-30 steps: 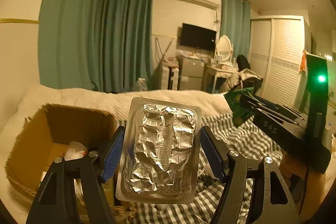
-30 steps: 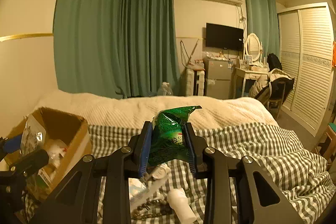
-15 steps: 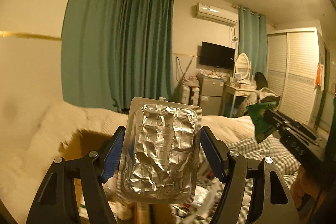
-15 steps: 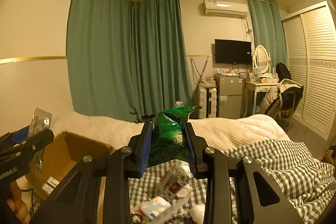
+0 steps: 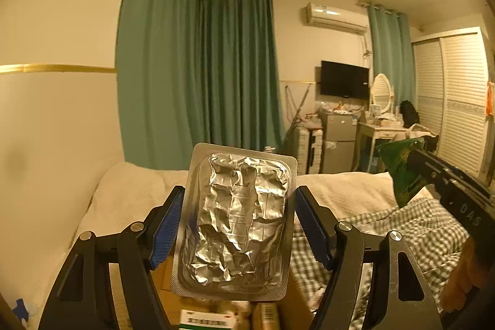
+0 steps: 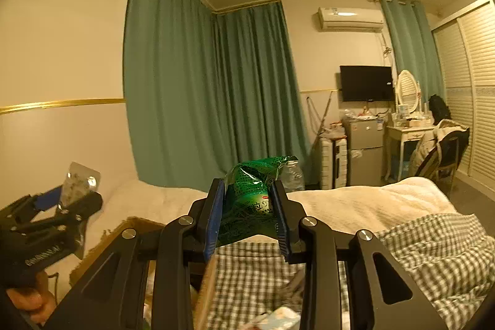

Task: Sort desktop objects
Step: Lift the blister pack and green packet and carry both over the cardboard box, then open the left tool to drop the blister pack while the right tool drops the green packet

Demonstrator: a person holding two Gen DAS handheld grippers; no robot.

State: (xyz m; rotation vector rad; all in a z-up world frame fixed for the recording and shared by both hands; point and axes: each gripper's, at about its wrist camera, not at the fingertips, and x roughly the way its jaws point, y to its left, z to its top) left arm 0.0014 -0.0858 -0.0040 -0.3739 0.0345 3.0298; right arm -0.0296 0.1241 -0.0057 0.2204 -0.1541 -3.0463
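Left tongs (image 5: 238, 225) clamped wide across a silver foil blister pack (image 5: 238, 221), held upright, above a cardboard box (image 5: 297, 305) with a white-and-green carton (image 5: 207, 322) inside. Right tongs (image 6: 247, 215) pinched narrow on a crumpled green packet (image 6: 252, 200), raised over the checked bedspread (image 6: 433, 252) of the bed. Beyond both: white blanket (image 6: 355, 203), teal curtains (image 6: 191, 88), wall television (image 6: 366, 87).

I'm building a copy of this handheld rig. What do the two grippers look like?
Both match: the left gripper and right gripper have matte black angular frames with triangular cut-outs and silver round screw heads at the joints. The fingers carry ribbed blue pads. White lettering marks each black body. No sleeves show.
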